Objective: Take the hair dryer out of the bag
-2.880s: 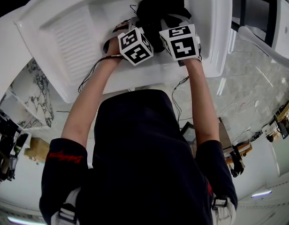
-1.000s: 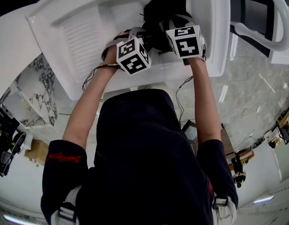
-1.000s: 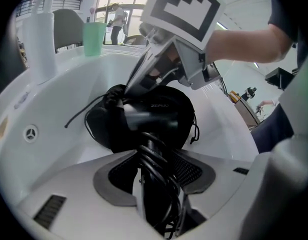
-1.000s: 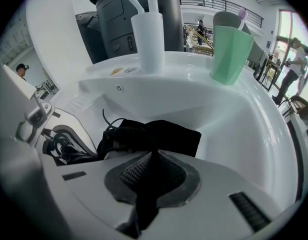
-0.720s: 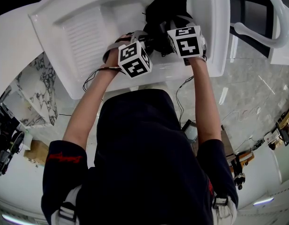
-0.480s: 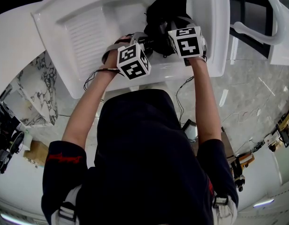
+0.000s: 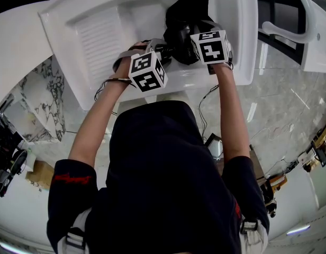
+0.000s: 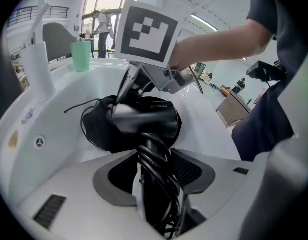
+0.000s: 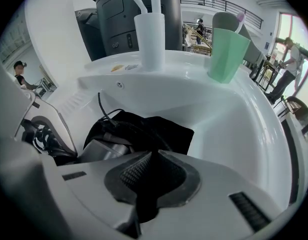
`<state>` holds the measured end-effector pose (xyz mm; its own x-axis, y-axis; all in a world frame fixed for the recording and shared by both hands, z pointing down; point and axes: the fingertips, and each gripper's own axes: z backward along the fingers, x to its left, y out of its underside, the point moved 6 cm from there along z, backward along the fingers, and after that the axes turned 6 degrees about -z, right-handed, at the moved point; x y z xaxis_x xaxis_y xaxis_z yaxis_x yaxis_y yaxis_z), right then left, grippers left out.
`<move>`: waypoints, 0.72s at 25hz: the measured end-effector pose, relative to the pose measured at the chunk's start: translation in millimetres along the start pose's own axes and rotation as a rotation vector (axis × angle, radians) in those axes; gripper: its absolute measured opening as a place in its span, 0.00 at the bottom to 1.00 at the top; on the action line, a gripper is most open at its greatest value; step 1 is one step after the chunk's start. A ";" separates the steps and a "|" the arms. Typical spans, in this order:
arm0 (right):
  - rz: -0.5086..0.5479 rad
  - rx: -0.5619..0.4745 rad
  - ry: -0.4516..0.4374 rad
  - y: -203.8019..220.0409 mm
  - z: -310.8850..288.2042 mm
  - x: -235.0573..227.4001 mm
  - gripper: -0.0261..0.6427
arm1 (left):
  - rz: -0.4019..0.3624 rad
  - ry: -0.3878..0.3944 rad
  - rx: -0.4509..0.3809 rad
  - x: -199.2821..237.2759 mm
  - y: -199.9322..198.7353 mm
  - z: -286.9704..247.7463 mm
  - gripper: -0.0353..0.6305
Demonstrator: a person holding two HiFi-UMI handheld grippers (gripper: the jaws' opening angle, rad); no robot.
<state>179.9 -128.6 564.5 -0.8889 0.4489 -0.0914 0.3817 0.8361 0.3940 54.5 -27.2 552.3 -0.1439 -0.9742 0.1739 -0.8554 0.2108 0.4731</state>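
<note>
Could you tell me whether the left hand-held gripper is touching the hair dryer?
Touching. In the left gripper view, the left hand-held gripper clamps both pads on the cord-wrapped handle of the hair dryer.

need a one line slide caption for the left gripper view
Left gripper clamps the cord-wrapped handle of the hair dryer, its head partly out of the black bag in the sink.

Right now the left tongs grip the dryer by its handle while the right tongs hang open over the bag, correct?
No. The right tongs are shut on the bag, not open over it; the right gripper view shows it. The left tongs do grip the dryer by its handle.
</note>
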 end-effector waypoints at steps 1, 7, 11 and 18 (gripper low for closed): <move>-0.006 -0.001 0.003 0.7 0.3 0.0 0.12 | -0.005 0.000 0.000 0.3 0.1 1.4 0.38; -0.005 -0.002 0.010 1.5 3.3 1.2 0.12 | -0.038 -0.015 0.015 -0.1 0.8 7.7 0.38; -0.008 0.004 0.014 3.0 3.4 0.0 0.12 | -0.055 -0.013 0.021 -0.9 0.9 9.1 0.38; -0.042 0.028 0.020 6.3 0.6 -2.9 0.12 | -0.068 0.008 0.010 -4.9 0.1 15.2 0.38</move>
<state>185.1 -124.5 566.7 -0.9090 0.4071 -0.0893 0.3506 0.8627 0.3644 47.6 -23.6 538.3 -0.0812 -0.9856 0.1483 -0.8682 0.1430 0.4751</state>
